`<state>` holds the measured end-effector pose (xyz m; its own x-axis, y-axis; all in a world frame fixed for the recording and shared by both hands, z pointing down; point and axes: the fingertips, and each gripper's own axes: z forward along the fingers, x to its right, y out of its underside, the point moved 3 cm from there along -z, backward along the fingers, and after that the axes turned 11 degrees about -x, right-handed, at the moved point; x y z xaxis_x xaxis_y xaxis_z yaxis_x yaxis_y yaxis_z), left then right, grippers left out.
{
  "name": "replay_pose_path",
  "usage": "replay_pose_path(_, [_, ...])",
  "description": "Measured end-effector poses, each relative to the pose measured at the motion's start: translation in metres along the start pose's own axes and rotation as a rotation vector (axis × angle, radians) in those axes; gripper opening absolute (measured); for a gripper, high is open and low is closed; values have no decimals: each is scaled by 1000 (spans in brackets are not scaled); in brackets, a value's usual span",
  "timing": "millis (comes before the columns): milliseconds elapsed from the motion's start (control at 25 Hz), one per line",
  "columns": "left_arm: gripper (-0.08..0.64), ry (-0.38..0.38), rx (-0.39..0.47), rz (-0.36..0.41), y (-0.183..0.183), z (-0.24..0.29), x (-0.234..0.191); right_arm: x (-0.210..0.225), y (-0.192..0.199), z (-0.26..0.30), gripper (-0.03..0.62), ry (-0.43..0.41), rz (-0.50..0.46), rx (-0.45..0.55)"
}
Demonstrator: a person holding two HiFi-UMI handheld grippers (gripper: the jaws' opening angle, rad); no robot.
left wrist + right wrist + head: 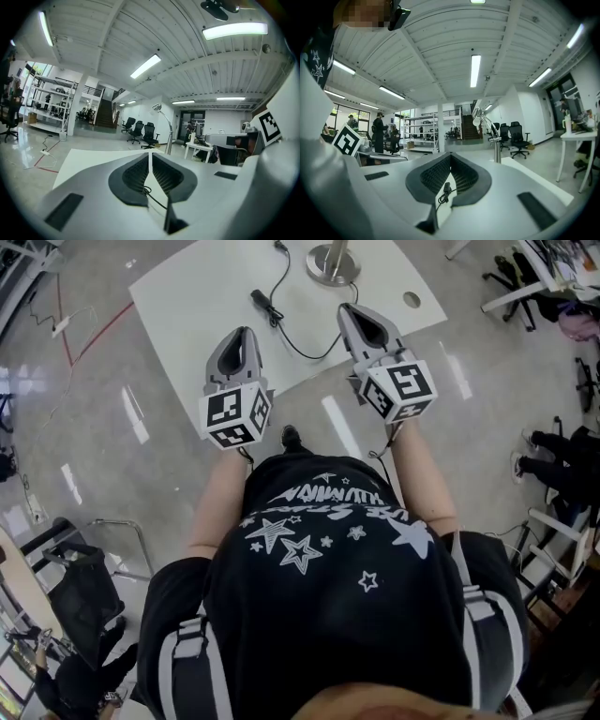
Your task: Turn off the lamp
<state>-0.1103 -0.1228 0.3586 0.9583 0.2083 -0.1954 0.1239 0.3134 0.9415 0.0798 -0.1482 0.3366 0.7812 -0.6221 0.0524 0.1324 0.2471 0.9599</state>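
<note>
A white table [197, 296] carries the lamp's round metal base [330, 263]. A black cord [309, 351] runs from the base to an inline switch [265, 306]. My left gripper [246, 332] hovers over the table's near edge, just below and left of the switch, its jaws shut on nothing. My right gripper [347, 308] is shut and empty too, a little below the base. In the left gripper view the left gripper [150, 154] points level at the arched lamp [161, 115]. In the right gripper view the switch [446, 188] shows beyond the right gripper [450, 157], with the lamp [490, 129] to the right.
Black office chairs [143, 132] and metal shelving [51, 103] stand across the room. A person [378, 131] stands by a desk. A white side table [581, 140] is at the right. Chairs and a seated person's shoes [534, 442] crowd the floor on the right.
</note>
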Motion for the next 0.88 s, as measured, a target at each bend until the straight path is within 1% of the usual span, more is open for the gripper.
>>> replay_pose_path(120, [12, -1, -9, 0, 0, 13, -8, 6, -1, 15, 6, -9, 1, -7])
replay_pose_path(240, [14, -18, -22, -14, 3, 24, -11, 15, -1, 27, 6, -29, 1, -13])
replay_pose_path(440, [14, -66, -41, -40, 6, 39, -11, 33, -10, 54, 6, -100, -18, -12])
replay_pose_path(600, [14, -140, -45, -62, 7, 52, -10, 45, -15, 79, 6, -193, -38, -19])
replay_pose_path(880, [14, -284, -61, -99, 17, 75, -6, 59, -8, 128, 6, -384, -74, -81])
